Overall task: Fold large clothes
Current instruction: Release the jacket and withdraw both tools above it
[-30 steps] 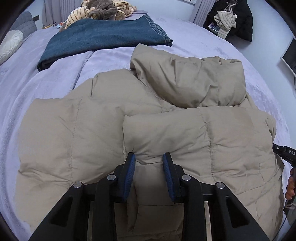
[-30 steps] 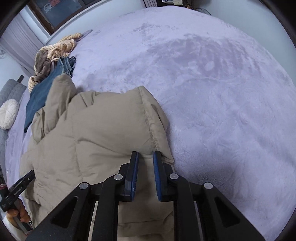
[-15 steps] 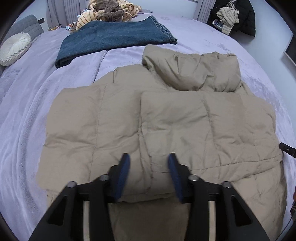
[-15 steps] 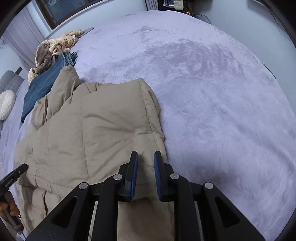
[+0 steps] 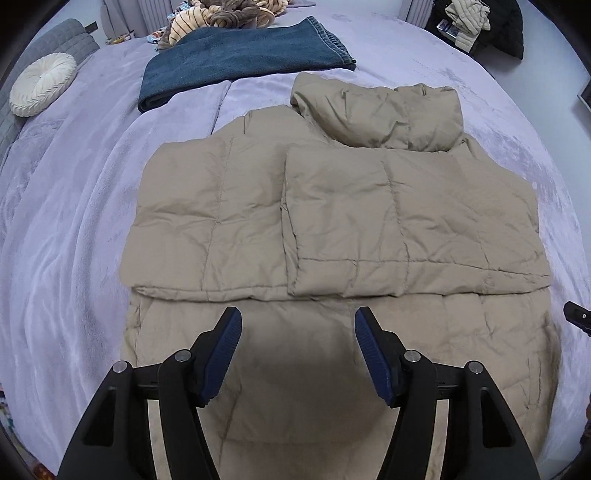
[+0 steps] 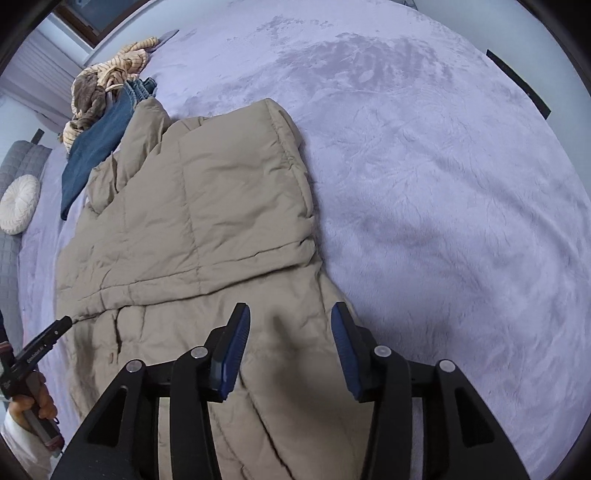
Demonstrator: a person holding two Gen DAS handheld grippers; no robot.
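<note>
While both grippers hang over the bed, here is how it lies, biggest thing first:

Bed: the lilac plush bed cover (image 5: 74,229) fills both views, and everything else sits on it.

Jacket: the beige puffer jacket (image 5: 332,206) lies flat in the middle of the bed cover, both sleeves folded in across the body, one panel overlapping the other down the centre. Its hood (image 5: 384,110) is bunched at the far end.

Jeans: the folded blue jeans (image 5: 240,62) lie beyond the jacket, just past the hood, close to it; contact is hard to judge.

Clothes heap: a striped and brown pile of clothes (image 5: 225,11) sits behind the jeans, farther still from the jacket.

Cushion: a round white cushion (image 5: 42,83) rests well off to the jacket's left, at the bed's edge.

Left gripper: the left gripper (image 5: 297,323) hovers above the jacket's near hem, jaws spread and opening, fabric below them but nothing pinched.

Right gripper: the right gripper (image 6: 290,319) hangs over the jacket's right edge, jaws spread and opening too, pads clear of the cloth.

Left hand: in the right wrist view, the hand (image 6: 35,400) grips its handle beside the jacket's left side.
</note>
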